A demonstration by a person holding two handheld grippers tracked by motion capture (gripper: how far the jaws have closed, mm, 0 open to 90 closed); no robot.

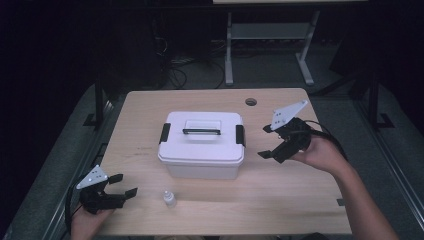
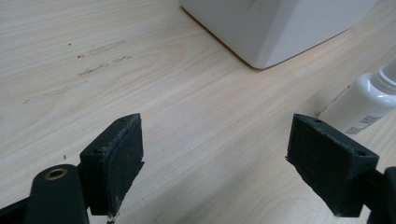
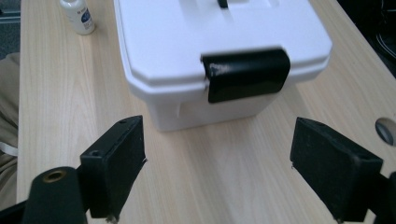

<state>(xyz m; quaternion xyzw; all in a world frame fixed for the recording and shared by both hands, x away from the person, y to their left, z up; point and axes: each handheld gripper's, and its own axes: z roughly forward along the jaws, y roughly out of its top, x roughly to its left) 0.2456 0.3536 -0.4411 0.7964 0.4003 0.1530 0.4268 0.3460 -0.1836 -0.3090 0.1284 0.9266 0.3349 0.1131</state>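
From the high view, a white lidded box point(image 1: 202, 144) is seen standing at the middle of a light wooden table point(image 1: 280, 200), a black handle point(image 1: 201, 132) lying across its lid and a black latch point(image 1: 164, 133) closed at each end. A small white bottle point(image 1: 170, 199) stands upright just in front of the box, near the table's front edge. The left gripper point(image 1: 124, 185) is held low at the front left corner, jaws spread and pointed toward the bottle, well apart from it. The right gripper point(image 1: 266, 142) is held above the table beside the box's right end, jaws spread wide, nothing between them.

In the left gripper view, bare tabletop is framed between the two parted black jaws of the left gripper point(image 2: 212, 161); the bottle point(image 2: 362, 105) is seen just beyond the right-hand jaw, and a corner of the box point(image 2: 275, 28) further off.

In the right gripper view, the right gripper point(image 3: 217, 163) is pointed at the end of the box point(image 3: 219, 42), its jaws wide apart and short of the black latch point(image 3: 246, 74), which is clipped over the lid's rim. The bottle point(image 3: 78, 16) is seen beyond the box.
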